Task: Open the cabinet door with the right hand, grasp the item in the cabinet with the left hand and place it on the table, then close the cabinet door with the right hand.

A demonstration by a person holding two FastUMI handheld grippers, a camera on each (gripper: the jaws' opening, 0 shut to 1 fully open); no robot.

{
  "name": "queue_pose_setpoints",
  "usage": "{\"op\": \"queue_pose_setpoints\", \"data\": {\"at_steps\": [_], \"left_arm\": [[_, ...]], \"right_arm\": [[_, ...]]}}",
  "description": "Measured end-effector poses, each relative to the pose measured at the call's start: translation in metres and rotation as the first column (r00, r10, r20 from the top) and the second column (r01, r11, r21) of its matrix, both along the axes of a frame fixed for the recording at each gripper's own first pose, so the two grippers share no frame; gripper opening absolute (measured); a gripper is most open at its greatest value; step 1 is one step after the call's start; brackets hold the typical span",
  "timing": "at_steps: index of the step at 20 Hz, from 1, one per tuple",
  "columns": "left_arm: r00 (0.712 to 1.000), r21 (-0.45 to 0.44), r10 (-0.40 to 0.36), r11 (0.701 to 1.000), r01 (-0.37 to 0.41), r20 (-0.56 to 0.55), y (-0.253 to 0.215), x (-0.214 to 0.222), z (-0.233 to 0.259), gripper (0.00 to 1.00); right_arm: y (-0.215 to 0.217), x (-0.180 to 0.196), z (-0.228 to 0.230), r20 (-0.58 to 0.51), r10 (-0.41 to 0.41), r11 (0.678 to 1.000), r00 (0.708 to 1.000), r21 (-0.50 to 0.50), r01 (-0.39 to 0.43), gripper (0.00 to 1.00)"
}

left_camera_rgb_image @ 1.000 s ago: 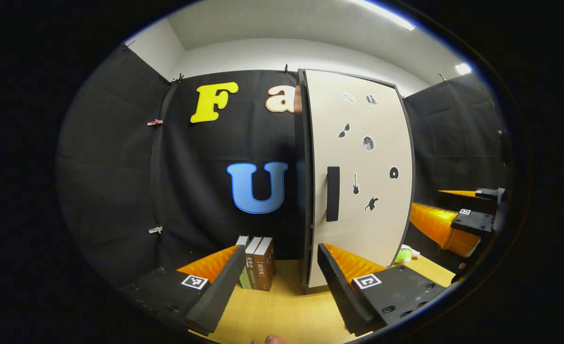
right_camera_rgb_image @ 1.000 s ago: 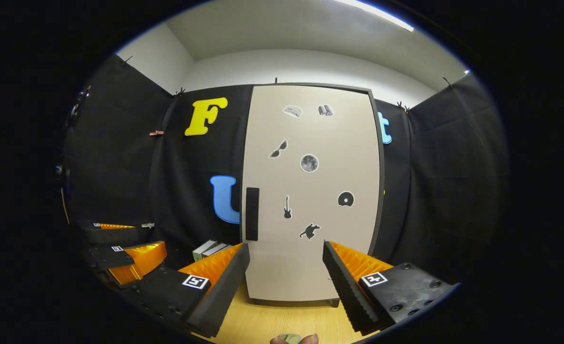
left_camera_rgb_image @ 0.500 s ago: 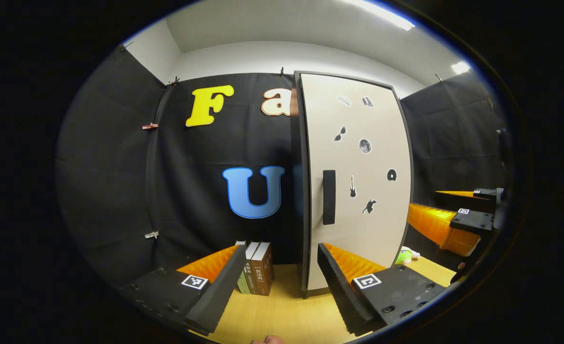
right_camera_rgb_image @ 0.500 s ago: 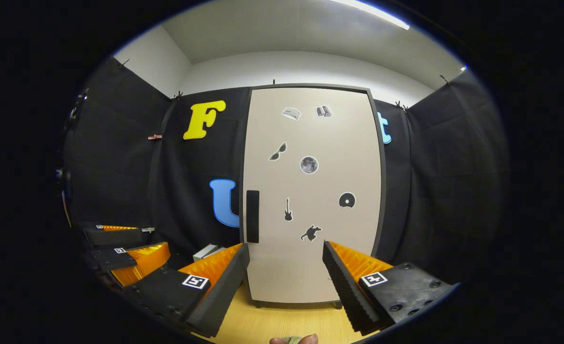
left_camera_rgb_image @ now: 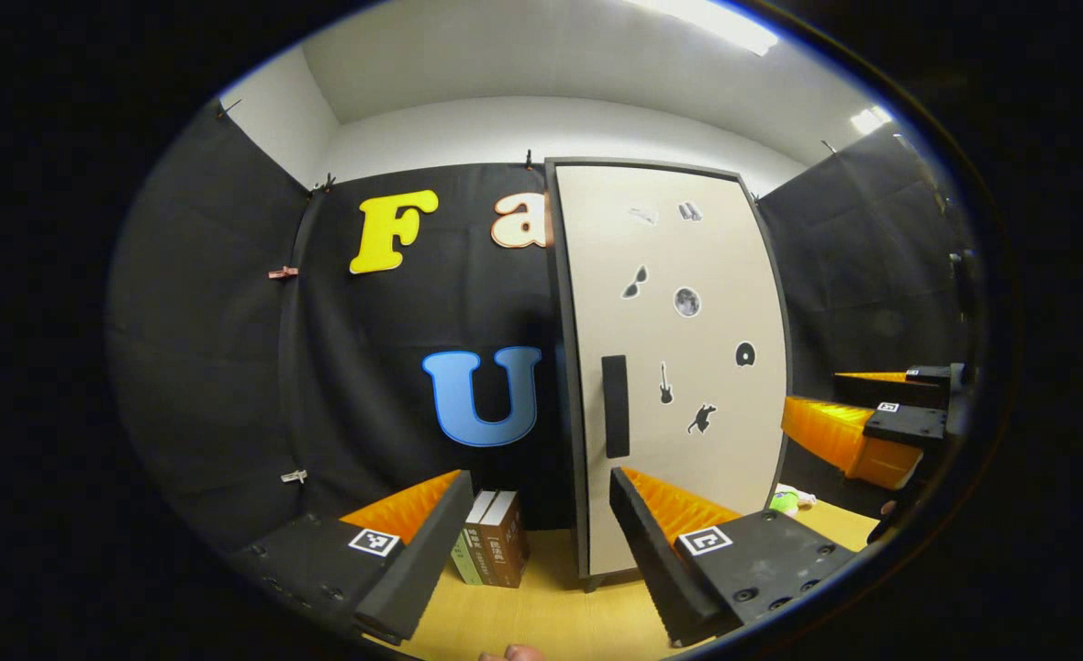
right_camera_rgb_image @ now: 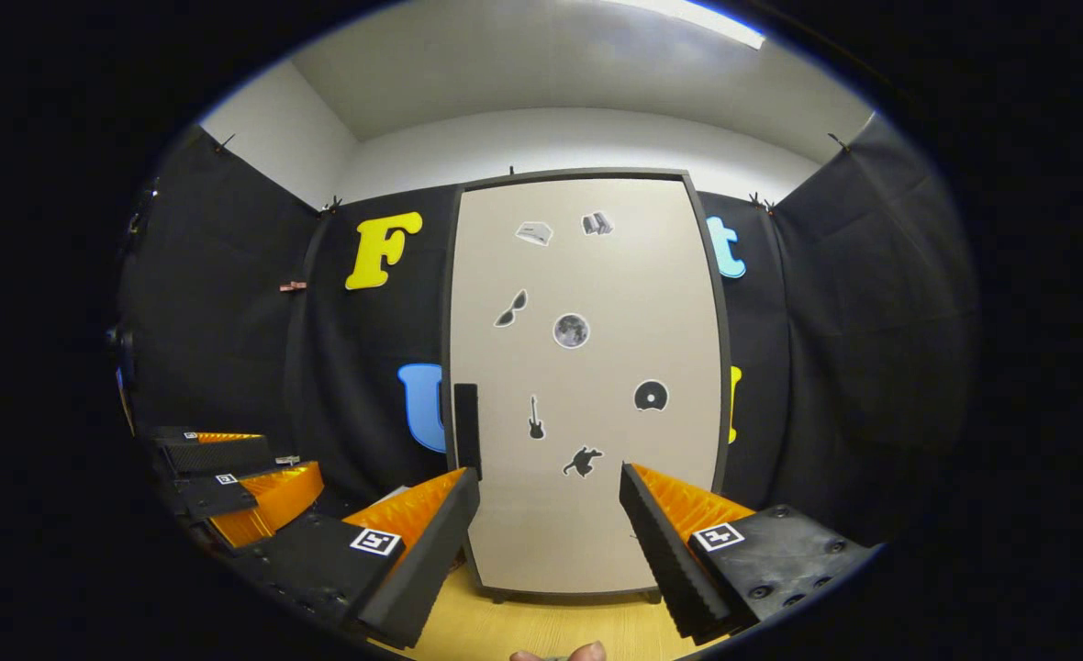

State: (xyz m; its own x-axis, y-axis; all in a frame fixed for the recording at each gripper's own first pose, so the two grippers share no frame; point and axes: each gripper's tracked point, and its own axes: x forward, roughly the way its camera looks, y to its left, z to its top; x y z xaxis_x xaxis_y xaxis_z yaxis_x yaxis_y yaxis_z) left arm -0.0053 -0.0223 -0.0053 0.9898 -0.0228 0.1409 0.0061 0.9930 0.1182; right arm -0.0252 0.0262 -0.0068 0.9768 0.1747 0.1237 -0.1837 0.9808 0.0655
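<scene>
On our left, the left gripper (left_camera_rgb_image: 537,528) hangs spread and empty above the table (left_camera_rgb_image: 551,615), books (left_camera_rgb_image: 491,551) just beyond — presumably waiting its turn. Farther right, the cabinet door (right_camera_rgb_image: 583,386) is closed, so the item stays hidden. We keep the right gripper (right_camera_rgb_image: 549,532) agape, holding nothing, squared to the door, its handle (right_camera_rgb_image: 465,430) left of centre — likely for a pull.

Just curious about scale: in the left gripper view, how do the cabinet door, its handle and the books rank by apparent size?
1. cabinet door, far the largest.
2. books.
3. handle, though the nearer books may just look bigger.
</scene>
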Motion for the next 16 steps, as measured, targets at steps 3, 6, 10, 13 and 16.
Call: {"op": "queue_pose_setpoints", "data": {"at_steps": [3, 6, 10, 13, 16], "left_arm": [[1.000, -0.020, -0.016, 1.000, 0.016, -0.003, -0.019, -0.001, -0.005, 0.93], [1.000, -0.050, -0.005, 0.999, 0.004, -0.009, -0.025, -0.001, -0.010, 0.94], [1.000, -0.072, 0.012, 0.997, -0.013, -0.013, -0.029, 0.002, -0.014, 0.95], [1.000, -0.077, 0.026, 0.997, -0.026, -0.013, -0.030, 0.002, -0.016, 0.95], [1.000, -0.090, 0.025, 0.996, -0.027, -0.014, -0.032, 0.000, -0.020, 0.95]], "right_arm": [[-0.012, 0.002, -0.002, -0.004, -0.005, 1.000, 1.000, -0.010, 0.005, 0.99], [-0.021, 0.003, -0.006, -0.014, -0.005, 1.000, 1.000, -0.015, 0.005, 0.99], [-0.030, 0.003, -0.007, -0.016, 0.003, 1.000, 1.000, -0.014, -0.003, 0.99], [-0.033, 0.002, -0.007, -0.008, 0.014, 1.000, 1.000, -0.024, -0.014, 0.99], [-0.033, -0.001, -0.011, -0.015, 0.017, 0.999, 1.000, -0.026, -0.018, 0.99]]}}
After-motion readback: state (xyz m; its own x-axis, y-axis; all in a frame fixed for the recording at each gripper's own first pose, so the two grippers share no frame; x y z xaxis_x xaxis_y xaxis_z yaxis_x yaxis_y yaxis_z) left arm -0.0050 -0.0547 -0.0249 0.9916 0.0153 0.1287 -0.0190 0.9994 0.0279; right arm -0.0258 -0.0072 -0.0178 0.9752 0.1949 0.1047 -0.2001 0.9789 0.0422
